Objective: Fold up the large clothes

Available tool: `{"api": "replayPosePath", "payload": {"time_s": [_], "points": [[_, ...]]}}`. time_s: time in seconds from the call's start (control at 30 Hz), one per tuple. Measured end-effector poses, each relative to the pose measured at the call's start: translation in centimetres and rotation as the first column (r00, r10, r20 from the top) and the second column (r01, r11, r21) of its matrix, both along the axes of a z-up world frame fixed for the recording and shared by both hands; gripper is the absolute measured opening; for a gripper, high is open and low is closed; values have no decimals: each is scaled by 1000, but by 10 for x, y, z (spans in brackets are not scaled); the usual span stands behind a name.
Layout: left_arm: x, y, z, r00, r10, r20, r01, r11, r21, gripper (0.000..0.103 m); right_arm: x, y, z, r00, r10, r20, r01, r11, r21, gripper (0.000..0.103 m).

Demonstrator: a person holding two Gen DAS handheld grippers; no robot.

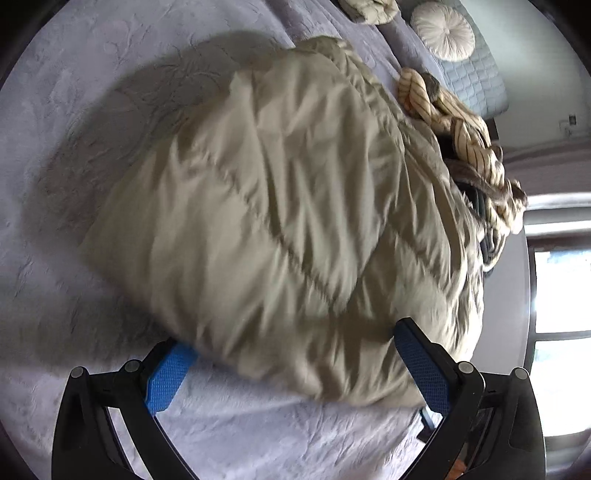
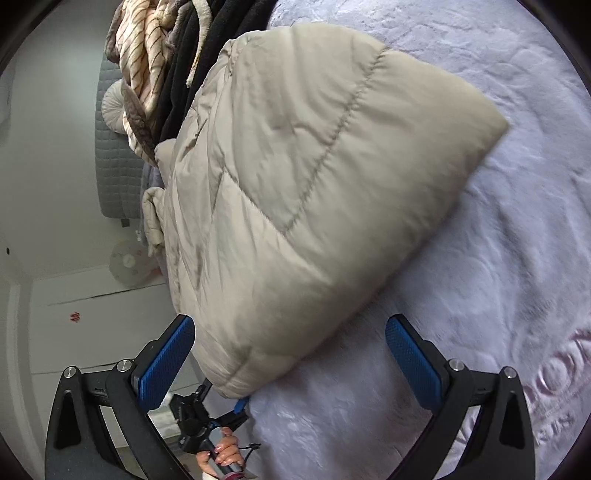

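Note:
A beige quilted puffer jacket (image 1: 280, 199) lies folded into a thick bundle on the lilac bedspread (image 1: 92, 110). My left gripper (image 1: 291, 354) is open, its blue pads either side of the bundle's near edge; the edge drapes over the gap. In the right wrist view the same jacket (image 2: 295, 184) fills the middle. My right gripper (image 2: 291, 354) is open, with the jacket's lower corner lying between its blue pads. The other hand-held gripper (image 2: 207, 417) shows below that corner, held by a hand.
A heap of striped cream and dark clothes (image 1: 465, 147) lies beyond the jacket, also in the right wrist view (image 2: 155, 66). A round white cushion (image 1: 443, 31) and a grey quilted pillow (image 1: 476, 81) sit at the bed's head. A window (image 1: 557, 325) is at right.

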State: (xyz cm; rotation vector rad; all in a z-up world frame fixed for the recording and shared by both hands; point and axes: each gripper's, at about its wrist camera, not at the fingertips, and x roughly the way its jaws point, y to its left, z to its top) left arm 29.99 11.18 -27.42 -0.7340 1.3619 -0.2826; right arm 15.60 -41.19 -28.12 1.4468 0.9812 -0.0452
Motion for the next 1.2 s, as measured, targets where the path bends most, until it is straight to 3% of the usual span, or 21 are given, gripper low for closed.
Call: {"api": "replayPosePath", "payload": {"time_s": [0.2, 0.47, 0.53, 0.57, 0.6, 0.63, 0.67, 0.7, 0.73, 0.8, 0.9, 1.0, 1.2], "points": [[28, -22, -6, 1000, -15, 22, 14, 999, 41, 103, 28, -2, -11, 999, -4, 43, 3, 1000, 25, 103], [40, -22, -22, 998, 68, 4, -69, 996, 53, 103, 54, 1, -32, 998, -42, 55, 38, 997, 71, 103], [40, -21, -20, 997, 78, 8, -79, 995, 63, 93, 52, 1, -32, 997, -54, 57, 49, 996, 80, 103], [40, -21, -16, 997, 74, 23, -75, 995, 59, 73, 51, 0, -30, 996, -57, 61, 52, 995, 86, 103], [41, -22, -13, 997, 66, 30, -67, 997, 47, 63, 50, 0, -29, 996, -60, 64, 54, 994, 93, 102], [41, -21, -10, 998, 59, 37, -59, 998, 22, 45, 49, -1, -28, 996, -64, 65, 57, 993, 101, 101], [41, -21, -6, 998, 51, 47, -51, 999, 12, 35, 48, -1, -28, 995, -68, 67, 60, 992, 109, 98], [42, -22, 0, 997, 33, 65, -35, 999, 22, 28, 48, -2, -27, 995, -72, 67, 64, 991, 115, 88], [42, -22, 4, 997, 22, 77, -24, 999, 29, 26, 47, -3, -27, 996, -75, 52, 68, 991, 117, 79], [42, -23, 14, 995, 8, 99, -11, 999, 32, 21, 46, -4, -27, 996, -78, 44, 72, 989, 129, 49], [42, -26, 30, 991, 3, 133, -6, 1000, 24, 17, 46, -4, -17, 995, -71, 65, 63, 992, 111, 30], [36, -27, 50, 985, -11, 171, 6, 999, 31, 14, 43, -5, -5, 993, -59, 99, 47, 992, 117, 24], [8, -26, 81, 977, -36, 210, 26, 998, 49, 14, 32, -8, 22, 989, -2, 149, -14, 994, 109, 22]]}}
